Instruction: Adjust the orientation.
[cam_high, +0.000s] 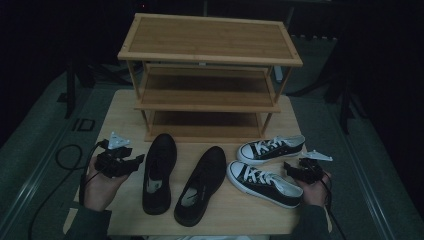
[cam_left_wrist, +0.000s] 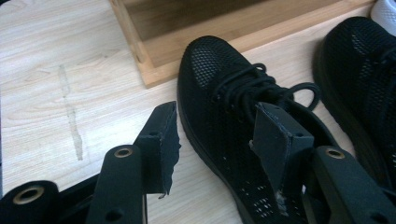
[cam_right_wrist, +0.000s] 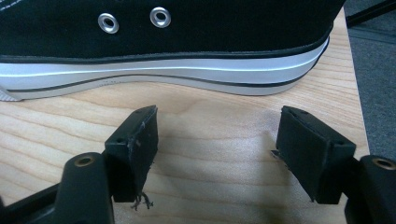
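A three-tier bamboo shoe rack (cam_high: 210, 37) is seen standing at the far half of a light wooden table (cam_high: 125, 112), all three shelves bare. Four shoes are laid out in front of it. Two black mesh sneakers sit at centre: the left black sneaker (cam_high: 159, 172) with its toe toward the rack, the right black sneaker (cam_high: 201, 185) angled beside it, close but apart. Two black-and-white canvas sneakers are set to the right: the near canvas sneaker (cam_high: 264, 183) just ahead of the right hand, the far canvas sneaker (cam_high: 271, 148) behind it, near the rack's foot. The left gripper (cam_high: 131, 162) is held low, just beside the left black sneaker's outer side; in the left gripper view its jaws are spread wide, one pad over bare table, the other over the shoe's laces (cam_left_wrist: 252, 91), nothing clamped. The right gripper (cam_high: 290, 167) is held at the heel end of the near canvas sneaker; in the right gripper view its jaws stand well apart over bare wood, the shoe's white rubber sidewall (cam_right_wrist: 163, 74) lying just beyond the tips, untouched. A cable (cam_high: 65, 160) is noted trailing from the left gripper across the grey floor.
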